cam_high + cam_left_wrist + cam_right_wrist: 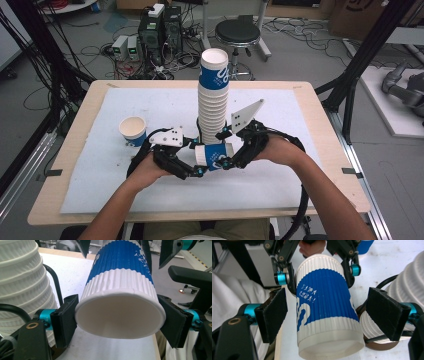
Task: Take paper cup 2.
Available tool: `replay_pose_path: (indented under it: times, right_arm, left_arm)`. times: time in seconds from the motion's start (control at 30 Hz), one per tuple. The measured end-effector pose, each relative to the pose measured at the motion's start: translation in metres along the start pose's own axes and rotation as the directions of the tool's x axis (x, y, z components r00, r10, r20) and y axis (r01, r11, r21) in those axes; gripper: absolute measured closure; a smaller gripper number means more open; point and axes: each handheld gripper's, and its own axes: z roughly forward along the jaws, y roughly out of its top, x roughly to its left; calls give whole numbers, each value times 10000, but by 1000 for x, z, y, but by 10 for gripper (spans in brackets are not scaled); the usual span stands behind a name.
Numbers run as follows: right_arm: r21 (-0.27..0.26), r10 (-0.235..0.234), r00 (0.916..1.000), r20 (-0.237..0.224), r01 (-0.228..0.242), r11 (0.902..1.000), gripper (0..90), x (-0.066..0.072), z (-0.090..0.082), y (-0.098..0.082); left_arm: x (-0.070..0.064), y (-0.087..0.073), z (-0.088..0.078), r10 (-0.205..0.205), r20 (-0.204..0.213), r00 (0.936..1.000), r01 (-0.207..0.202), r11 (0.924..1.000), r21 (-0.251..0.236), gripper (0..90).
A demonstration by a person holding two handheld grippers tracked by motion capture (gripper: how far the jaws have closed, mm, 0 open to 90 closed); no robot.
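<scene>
A blue and white paper cup point(214, 156) lies on its side in the air just above the desk point(75, 200), in front of a tall stack of cups point(212, 100); the left claw point(199, 171) pinches its open rim, while the right claw point(225, 162) stands released around its base, pads clear of it. With one grip on a thin rim, the cup could buckle or slip, or swing into the stack and topple it. The wooden desk carries a white mat point(280, 180) and one more cup point(133, 131) standing apart at the left; beyond lie a grey floor with tangled cables, computer boxes point(160, 30) and a black stool point(237, 35).
</scene>
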Motion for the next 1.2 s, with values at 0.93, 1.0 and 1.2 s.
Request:
replay_pose_path:
  times: [0.93,1.0,1.2]
  right_arm:
    - [1406,-12,9936,-1127,172,9899,279,-1,23,-2]
    - [1439,-53,9938,-1108,214,9894,284,-1,23,-2]
    - [1657,-146,9944,-1043,319,9857,300,1,25,-2]
  left_arm:
    - [-6,3,5,444,324,9985,-462,9975,540,237]
    - [-6,3,5,460,349,9983,-480,9972,578,242]
    - [-7,3,6,547,313,9980,-568,9961,676,253]
